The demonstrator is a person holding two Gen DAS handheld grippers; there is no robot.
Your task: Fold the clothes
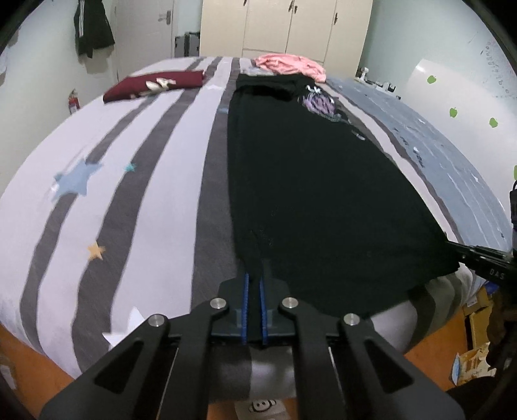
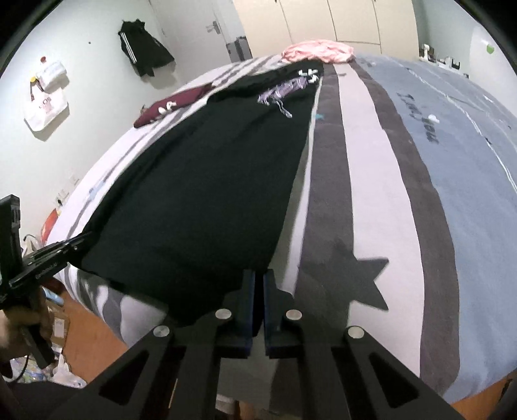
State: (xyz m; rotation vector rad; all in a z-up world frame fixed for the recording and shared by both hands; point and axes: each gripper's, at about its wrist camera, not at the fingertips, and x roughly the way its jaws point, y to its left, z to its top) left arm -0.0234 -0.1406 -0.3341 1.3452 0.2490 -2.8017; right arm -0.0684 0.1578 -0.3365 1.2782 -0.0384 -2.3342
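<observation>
Left wrist view, from left to right: a black jacket (image 1: 92, 29) hangs on the far wall, a red fire extinguisher (image 1: 73, 101) stands by the bed's far left side, and a folded maroon garment (image 1: 155, 84) lies on the far left part of the striped bed (image 1: 106, 181). A black T-shirt (image 1: 310, 181) with a purple and white print lies flat lengthwise down the middle of the bed, its hem at the near edge. A crumpled pink garment (image 1: 290, 64) sits at the far end just beyond it, in front of cream wardrobe doors (image 1: 287, 26). The left hand-held gripper (image 1: 254, 274) is pinched narrow on the near left corner of the T-shirt's hem, black cloth caught between its blue pads. At the right edge, the right hand-held gripper (image 1: 452, 245) meets the hem's other corner.

Right wrist view: white tote bags (image 2: 45, 97) hang on the left wall, and the left hand-held gripper (image 2: 85, 236), held by a hand (image 2: 19, 326), touches the hem's left corner. The T-shirt (image 2: 210, 194) runs away toward the pink garment (image 2: 318, 51). The right hand-held gripper (image 2: 257, 274) is closed narrow on the near right corner of the hem, with cloth between its pads, beside a dark star on the bed cover (image 2: 365, 194)
</observation>
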